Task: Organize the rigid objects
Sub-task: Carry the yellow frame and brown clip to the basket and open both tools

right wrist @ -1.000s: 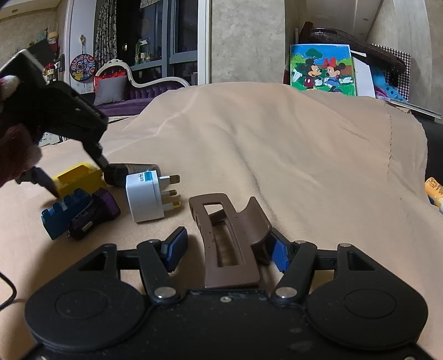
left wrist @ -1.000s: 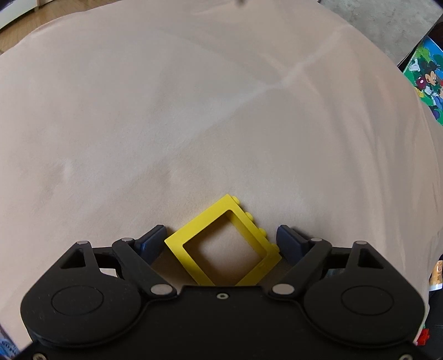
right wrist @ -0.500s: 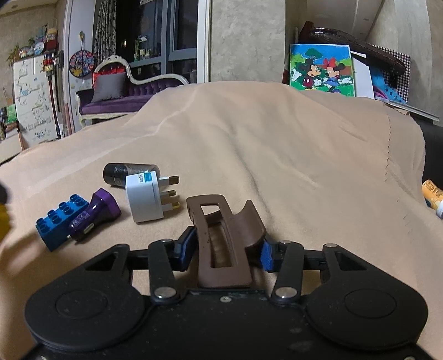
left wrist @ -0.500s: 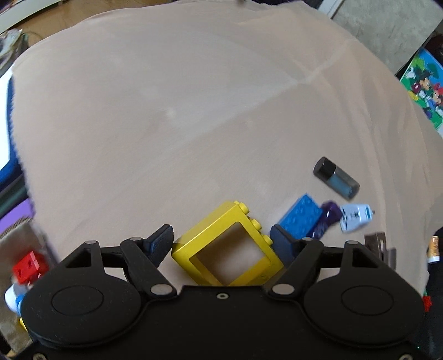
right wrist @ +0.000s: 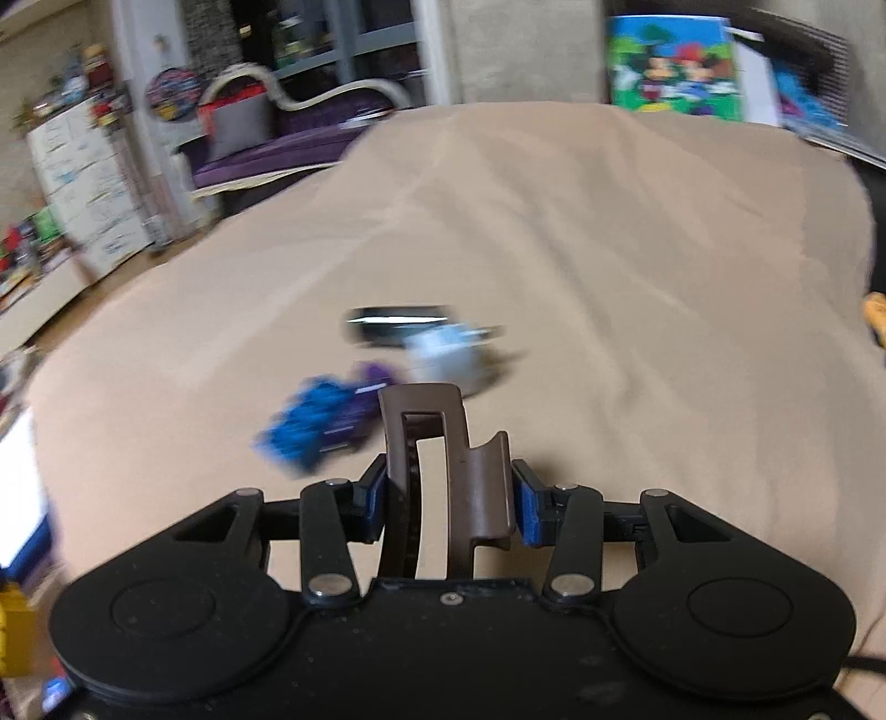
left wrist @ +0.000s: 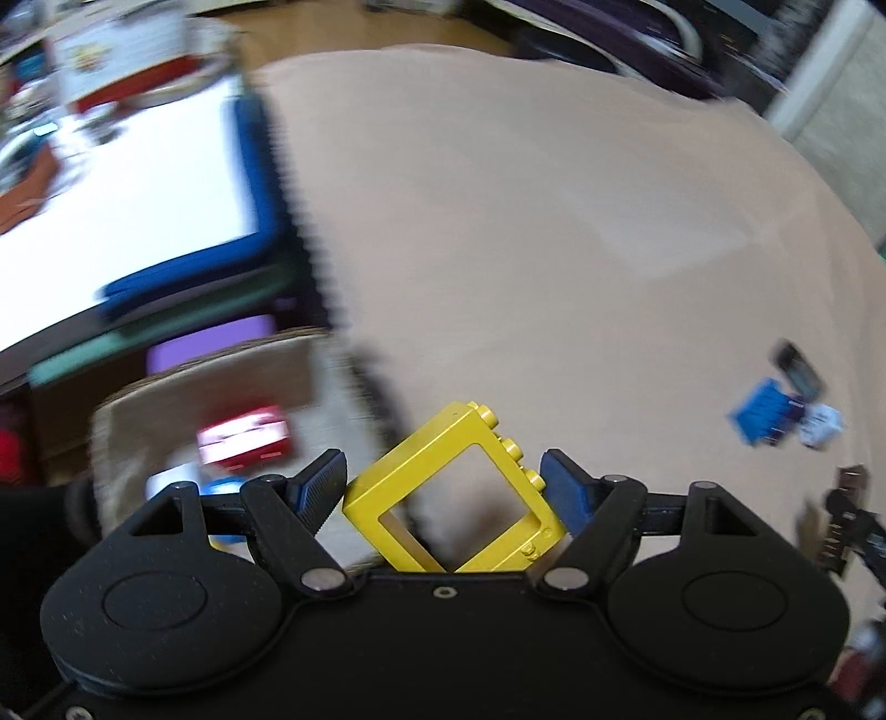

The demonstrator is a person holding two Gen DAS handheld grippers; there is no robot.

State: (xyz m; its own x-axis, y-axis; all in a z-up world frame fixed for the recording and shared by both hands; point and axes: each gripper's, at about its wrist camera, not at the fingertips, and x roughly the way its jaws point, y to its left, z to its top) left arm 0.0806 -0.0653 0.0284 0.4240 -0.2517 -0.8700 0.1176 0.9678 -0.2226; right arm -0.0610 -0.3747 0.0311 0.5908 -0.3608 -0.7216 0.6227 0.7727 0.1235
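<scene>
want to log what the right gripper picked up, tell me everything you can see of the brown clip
The brown hair clip is a dark brown claw clip of smooth, matte plastic, with a long slotted window down one arm and a curved lever tab beside it. It sits upright between the jaws of the right gripper, blue pads pressed on both sides, lifted clear of the beige cloth.

a beige cloth [right wrist: 581, 232] covered the broad surface and showed soft creases. behind it stood a purple sofa [right wrist: 288, 138] with a curved pale frame and a grey cushion [right wrist: 241, 124]. a round colourful board [right wrist: 171, 94] hung on the wall beside dark windows [right wrist: 332, 39]. a white drawer unit [right wrist: 88, 183] stood at the left. a cartoon picture box [right wrist: 673, 69] leaned against the grey wall [right wrist: 526, 50].
</scene>
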